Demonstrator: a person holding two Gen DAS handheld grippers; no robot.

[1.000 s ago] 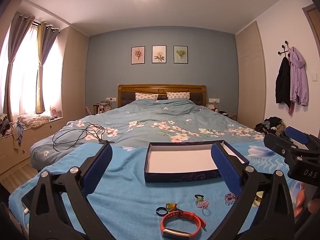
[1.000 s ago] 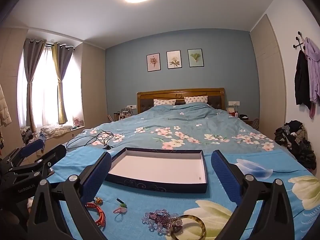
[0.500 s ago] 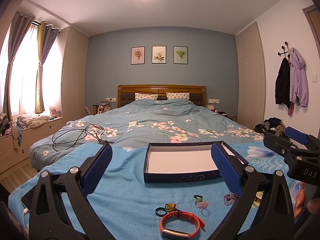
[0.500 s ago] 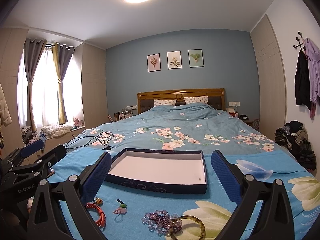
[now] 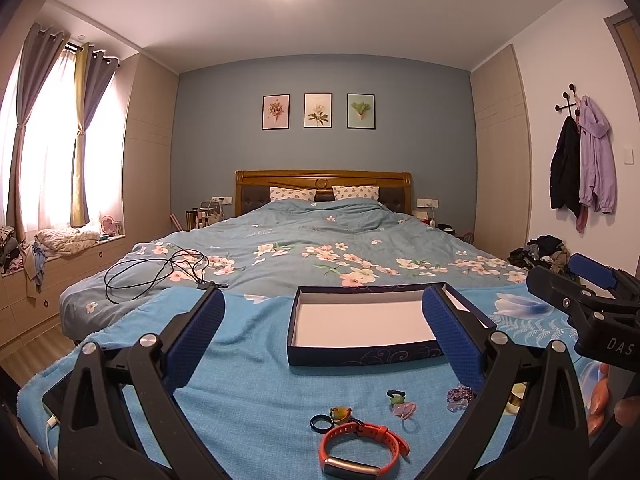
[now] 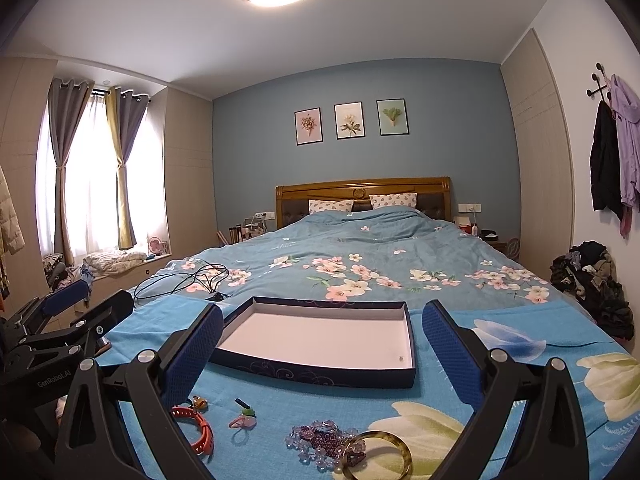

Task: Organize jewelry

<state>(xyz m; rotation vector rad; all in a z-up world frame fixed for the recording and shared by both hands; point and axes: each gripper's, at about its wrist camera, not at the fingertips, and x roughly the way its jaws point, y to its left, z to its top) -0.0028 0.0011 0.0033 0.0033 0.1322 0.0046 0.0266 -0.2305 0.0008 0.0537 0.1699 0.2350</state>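
Right wrist view: jewelry loose on blue blanket, none yet in box beyond. Bead bracelet touching amber bangle; orange band further left. Right gripper spread wide, empty; left gripper likewise. Risk: beads snag bangle, both lift; soft bedding lets small rings sink from pinch.

box rim ahead, bracelets scattered before it
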